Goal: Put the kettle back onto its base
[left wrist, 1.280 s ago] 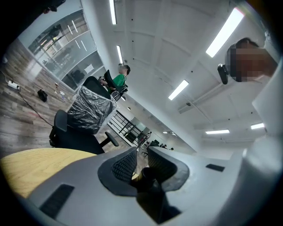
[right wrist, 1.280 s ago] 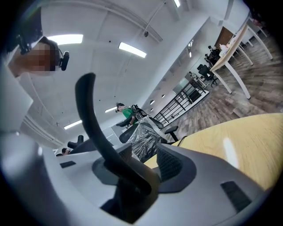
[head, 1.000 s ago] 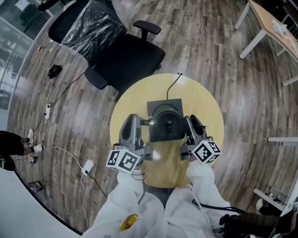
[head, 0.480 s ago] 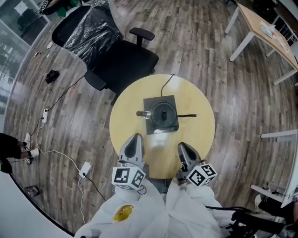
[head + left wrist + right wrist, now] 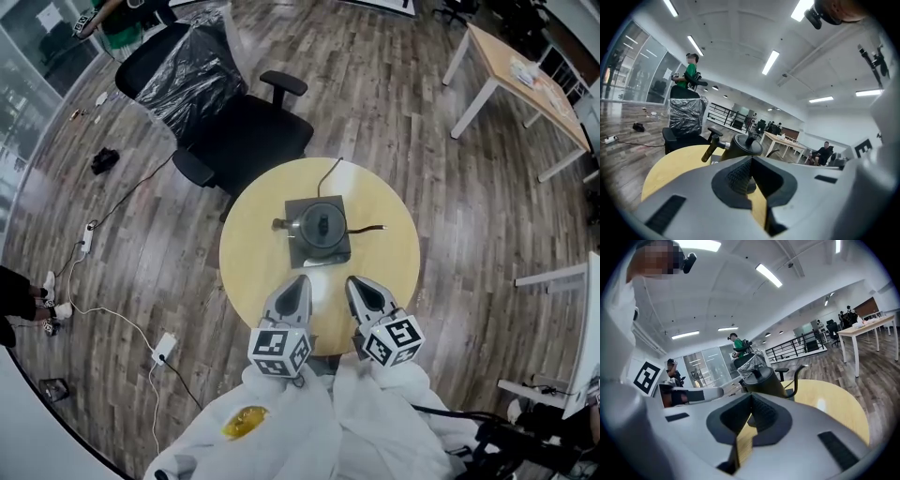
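A dark grey kettle stands upright on its square dark base in the middle of the round yellow table. Its handle points left and its thin spout points right. My left gripper and right gripper hover side by side over the table's near edge, well short of the kettle, both shut and empty. The kettle shows past the closed left gripper in the left gripper view. It shows as well in the right gripper view, kettle beyond the closed right gripper.
A black office chair with a plastic-wrapped back stands just beyond the table. The base's cord runs off the far edge. A wooden desk is at the upper right. Cables and a power strip lie on the floor left.
Both grippers let go of the kettle's sides, drew back toward me over the near edge and shut. The kettle stays on its base.
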Motion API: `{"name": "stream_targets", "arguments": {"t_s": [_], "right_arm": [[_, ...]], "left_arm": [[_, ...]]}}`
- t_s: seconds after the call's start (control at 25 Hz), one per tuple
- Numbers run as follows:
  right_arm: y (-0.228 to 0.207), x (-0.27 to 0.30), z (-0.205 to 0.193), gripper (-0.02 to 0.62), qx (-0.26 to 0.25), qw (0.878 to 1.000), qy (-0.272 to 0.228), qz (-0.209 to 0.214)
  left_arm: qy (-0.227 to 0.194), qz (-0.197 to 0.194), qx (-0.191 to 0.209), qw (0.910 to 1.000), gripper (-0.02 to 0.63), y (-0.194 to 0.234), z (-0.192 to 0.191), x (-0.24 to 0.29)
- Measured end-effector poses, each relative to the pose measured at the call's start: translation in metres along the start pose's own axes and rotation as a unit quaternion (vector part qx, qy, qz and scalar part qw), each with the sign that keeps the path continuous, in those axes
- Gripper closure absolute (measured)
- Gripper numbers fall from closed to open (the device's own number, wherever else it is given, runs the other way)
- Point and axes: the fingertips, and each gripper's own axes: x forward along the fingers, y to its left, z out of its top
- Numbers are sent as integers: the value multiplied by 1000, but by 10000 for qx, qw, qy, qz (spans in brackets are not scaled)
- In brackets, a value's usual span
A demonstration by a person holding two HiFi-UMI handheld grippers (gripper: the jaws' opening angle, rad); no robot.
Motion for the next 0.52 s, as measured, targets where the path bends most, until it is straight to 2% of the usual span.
{"name": "stream_targets", "arguments": {"t_s": [0.16,0.52], "right_arm": [[-5,2,11,584,-80,9999,-79,11],[-6,4,26,584,-186,9996,-211,33]], "left_arm": [[-174,119,25,9998,604,4,15,3],[-194,218,50,9996,604,6,20,1]]}}
